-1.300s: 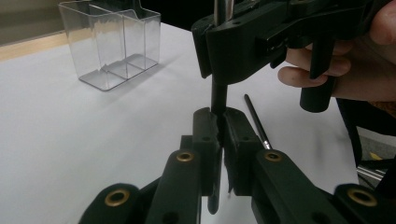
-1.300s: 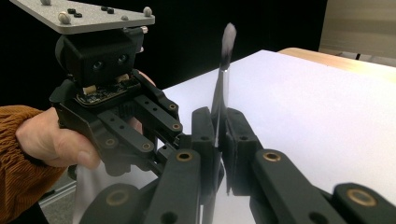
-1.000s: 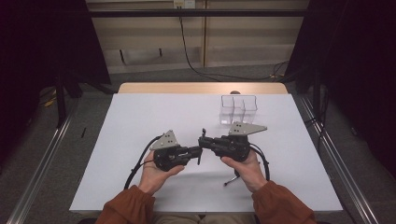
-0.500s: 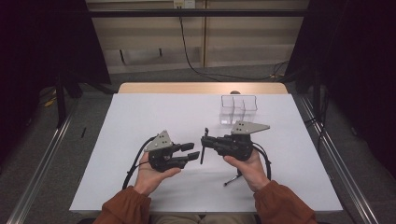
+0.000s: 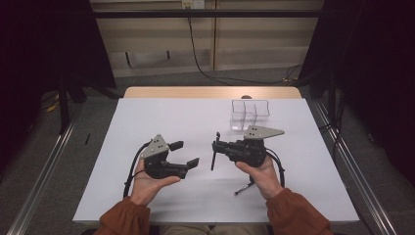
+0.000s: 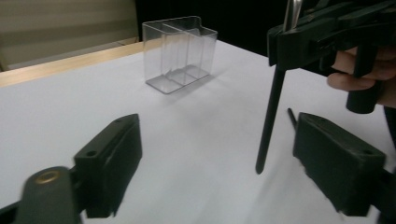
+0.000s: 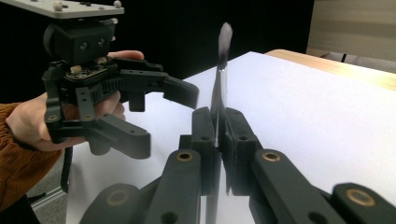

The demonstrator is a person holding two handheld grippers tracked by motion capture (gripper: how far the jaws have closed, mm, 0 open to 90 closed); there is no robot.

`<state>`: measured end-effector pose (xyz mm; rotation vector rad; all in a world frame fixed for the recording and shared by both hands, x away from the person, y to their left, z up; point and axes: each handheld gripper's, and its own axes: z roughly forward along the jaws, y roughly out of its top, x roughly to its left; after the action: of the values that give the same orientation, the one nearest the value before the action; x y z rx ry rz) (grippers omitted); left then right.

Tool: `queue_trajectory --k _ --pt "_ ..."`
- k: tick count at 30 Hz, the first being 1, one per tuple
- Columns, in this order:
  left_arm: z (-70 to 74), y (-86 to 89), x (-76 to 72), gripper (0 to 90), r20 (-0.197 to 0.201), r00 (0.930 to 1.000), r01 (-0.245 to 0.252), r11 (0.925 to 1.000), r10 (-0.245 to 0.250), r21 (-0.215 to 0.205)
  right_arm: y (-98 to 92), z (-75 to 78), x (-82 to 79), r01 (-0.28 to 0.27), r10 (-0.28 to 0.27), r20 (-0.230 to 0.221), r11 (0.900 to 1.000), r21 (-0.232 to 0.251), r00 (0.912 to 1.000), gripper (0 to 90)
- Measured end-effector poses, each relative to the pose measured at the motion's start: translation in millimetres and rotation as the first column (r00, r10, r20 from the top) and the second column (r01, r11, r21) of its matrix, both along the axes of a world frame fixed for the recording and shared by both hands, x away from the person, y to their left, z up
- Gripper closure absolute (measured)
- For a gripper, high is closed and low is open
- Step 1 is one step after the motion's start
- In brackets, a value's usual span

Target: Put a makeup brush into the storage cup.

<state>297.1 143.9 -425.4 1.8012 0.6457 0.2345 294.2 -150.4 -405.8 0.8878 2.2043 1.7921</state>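
Observation:
My right gripper [image 5: 216, 146] is shut on a thin brush [image 5: 214, 154], which it holds upright above the white table [image 5: 161, 117]. The brush [image 7: 223, 46] has its tuft at the top and a silver ferrule pinched between the jaws of the right gripper [image 7: 217, 126]. Its black handle [image 6: 271, 116] points down, with its tip just above the table. To the left of the brush my left gripper [image 5: 186, 153] is open with nothing between its fingers, and its jaws face the brush. A clear divided container [image 5: 249, 114] stands behind the right gripper.
A thin dark stick [image 5: 243, 187] lies on the table under the right hand. The container [image 6: 180, 53] has nothing in it that I can make out. Wooden table edge [image 5: 210, 92] at the back; black curtains at both sides.
My left gripper has drawn back to the left, away from the brush, and its jaws have spread wider. The right gripper has kept its hold and barely moved.

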Motion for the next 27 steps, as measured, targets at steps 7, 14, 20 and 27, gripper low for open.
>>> queue_trajectory --k 7,14,20,27 --pt "0.0 14.6 -3.5 4.7 -0.021 0.9981 -0.059 0.9977 0.058 -0.035 -7.5 8.1 3.2 0.017 -0.017 0.015 1.000 0.012 0.9997 84.4" --pt "-2.3 29.7 -2.5 2.9 -0.041 0.9951 -0.091 0.9950 0.090 -0.040 -19.6 19.8 13.2 0.038 -0.038 0.023 0.999 0.008 0.9990 84.4" --pt "-5.5 41.0 -5.0 3.0 -0.028 0.9915 -0.127 0.9918 0.127 -0.009 -28.7 30.6 21.7 0.060 -0.060 0.032 0.998 -0.019 0.9977 84.4" --pt "-10.8 60.3 -13.7 2.8 0.022 0.9842 -0.176 0.9845 0.175 -0.001 -39.8 32.0 26.2 0.110 -0.109 0.041 0.994 -0.019 0.9932 84.3"
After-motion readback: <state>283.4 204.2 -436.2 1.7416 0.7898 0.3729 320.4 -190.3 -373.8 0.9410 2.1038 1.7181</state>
